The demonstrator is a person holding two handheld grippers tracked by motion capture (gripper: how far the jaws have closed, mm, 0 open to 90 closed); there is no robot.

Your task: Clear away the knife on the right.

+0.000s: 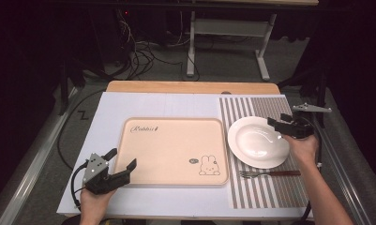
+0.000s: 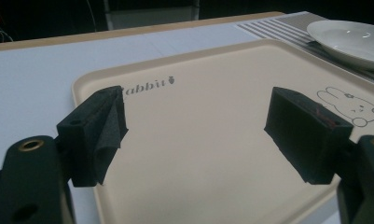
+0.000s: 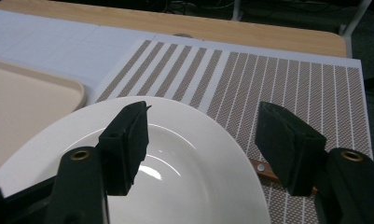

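Your right gripper [image 1: 283,127] straddles the white plate's [image 1: 256,140] rim on the striped placemat [image 1: 270,190], jaws wide, nothing gripped yet (left gripper [image 1: 121,165] gapes over the tray [image 1: 171,150]). Lift's still ahead.

I see a glossy white plate [image 1: 257,141], ceramic by the look, right of centre, catching highlights. The beige tray [image 1: 171,150] mid-frame looks like smooth matt plastic with a printed rabbit. Under the plate, a striped placemat [image 1: 260,192] with a woven, mesh-like texture. Lower right, a fork [image 1: 268,174]: shiny metal tines, dark wooden handle. I read the table edge [image 1: 190,87] at the top as light wood, its cover [image 1: 143,103] matt white. The right gripper [image 1: 283,126] and left gripper [image 1: 119,165] carry matt black, rough foam-like pads [image 3: 128,140].
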